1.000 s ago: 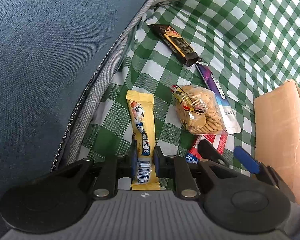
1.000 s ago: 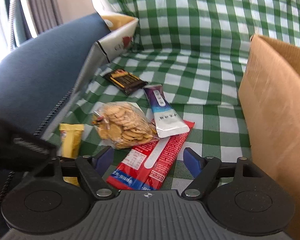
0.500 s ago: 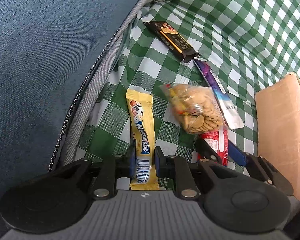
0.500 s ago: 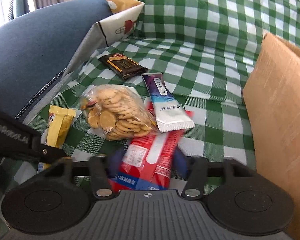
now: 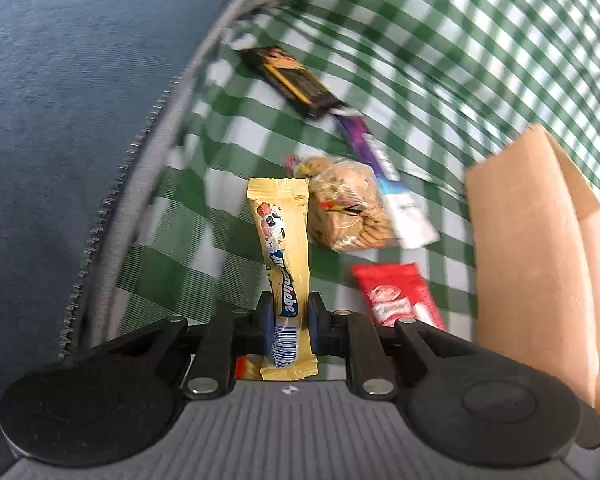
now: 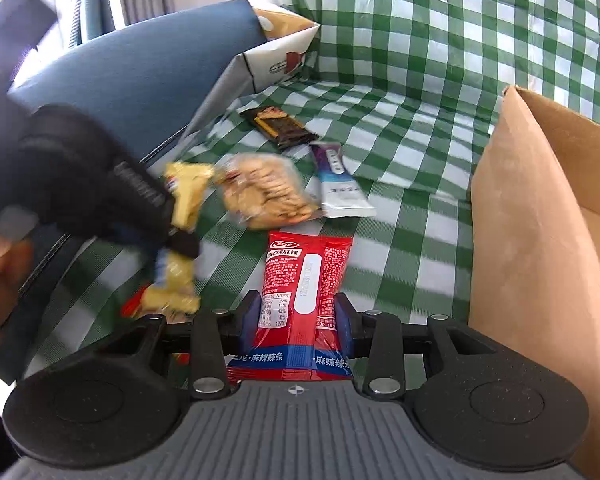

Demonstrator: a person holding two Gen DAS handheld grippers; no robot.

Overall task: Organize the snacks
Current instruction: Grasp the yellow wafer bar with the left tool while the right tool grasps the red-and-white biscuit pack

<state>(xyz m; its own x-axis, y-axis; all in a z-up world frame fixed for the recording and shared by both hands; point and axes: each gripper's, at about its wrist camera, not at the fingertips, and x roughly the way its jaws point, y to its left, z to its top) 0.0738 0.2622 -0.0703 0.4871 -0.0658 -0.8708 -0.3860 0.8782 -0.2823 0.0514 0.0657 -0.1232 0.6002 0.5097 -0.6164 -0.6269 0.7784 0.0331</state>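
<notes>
Your left gripper (image 5: 287, 316) is clamped on the yellow snack bar (image 5: 283, 256), lifted above the green checked cloth (image 5: 180, 240) beside the blue cushion (image 5: 60, 120). To its right lie the bag of cookies (image 6: 266, 196) and the purple-and-white sachet (image 6: 338, 184), the dark bar (image 6: 280, 124) farther back. Your right gripper (image 6: 298, 318) grips the red packet (image 6: 304, 292), just left of the cardboard box (image 6: 540, 260).

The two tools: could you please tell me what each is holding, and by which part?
Left tool: yellow snack bar, gripped near its lower barcode end. Right tool: red snack packet, gripped across its lower half.
</notes>
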